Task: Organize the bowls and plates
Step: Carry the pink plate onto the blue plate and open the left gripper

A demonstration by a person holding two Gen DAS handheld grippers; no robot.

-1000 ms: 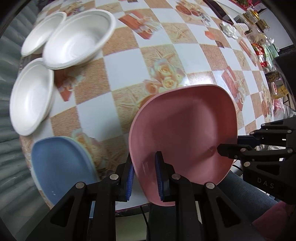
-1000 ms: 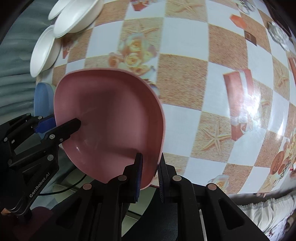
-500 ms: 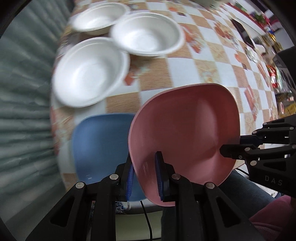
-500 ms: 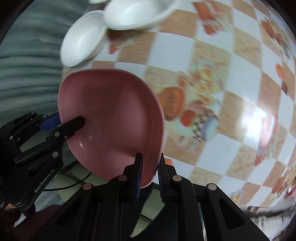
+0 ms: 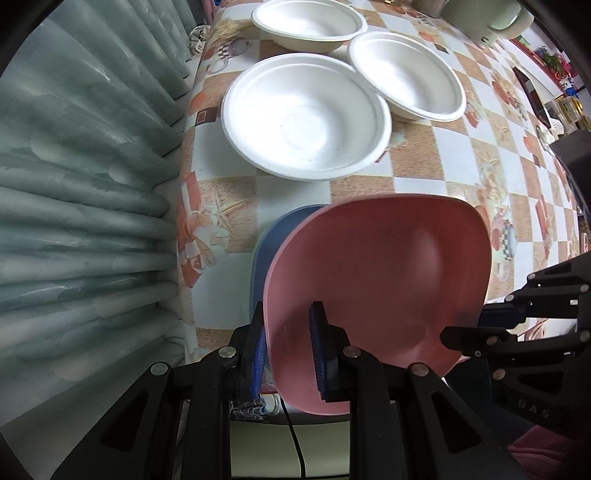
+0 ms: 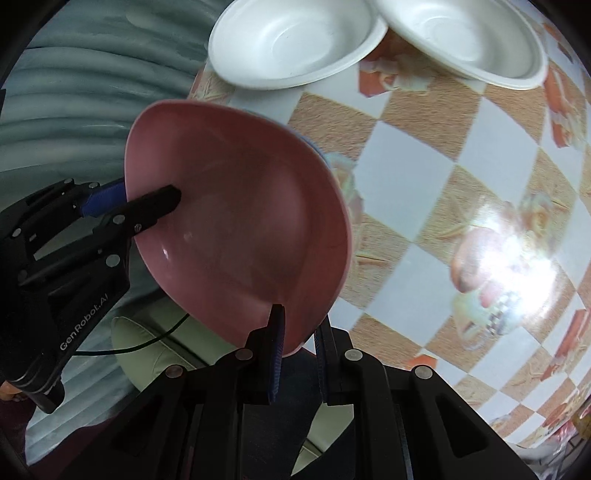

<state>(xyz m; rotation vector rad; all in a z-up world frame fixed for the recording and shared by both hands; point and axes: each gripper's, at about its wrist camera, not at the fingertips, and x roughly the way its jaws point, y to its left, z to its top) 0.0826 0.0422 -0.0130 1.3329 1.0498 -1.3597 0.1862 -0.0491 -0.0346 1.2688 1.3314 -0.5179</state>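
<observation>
A pink plate (image 5: 380, 280) is held in the air by both grippers, just above a blue plate (image 5: 275, 236) that lies at the table's near edge and is mostly hidden under it. My left gripper (image 5: 286, 350) is shut on the pink plate's near rim. My right gripper (image 6: 299, 332) is shut on its opposite rim; the pink plate (image 6: 236, 221) fills the right wrist view, with a sliver of the blue plate (image 6: 314, 147) behind it. Three white bowls (image 5: 306, 114) (image 5: 406, 74) (image 5: 306, 24) sit beyond.
The table (image 5: 417, 158) has a checkered orange and white cloth. A grey-green curtain (image 5: 81, 184) hangs along its left edge. A pale appliance (image 5: 480, 18) and small items stand at the far right end.
Both grippers have carried the pink plate left, from over the bare cloth to over the blue plate. The white bowls now appear straight ahead.
</observation>
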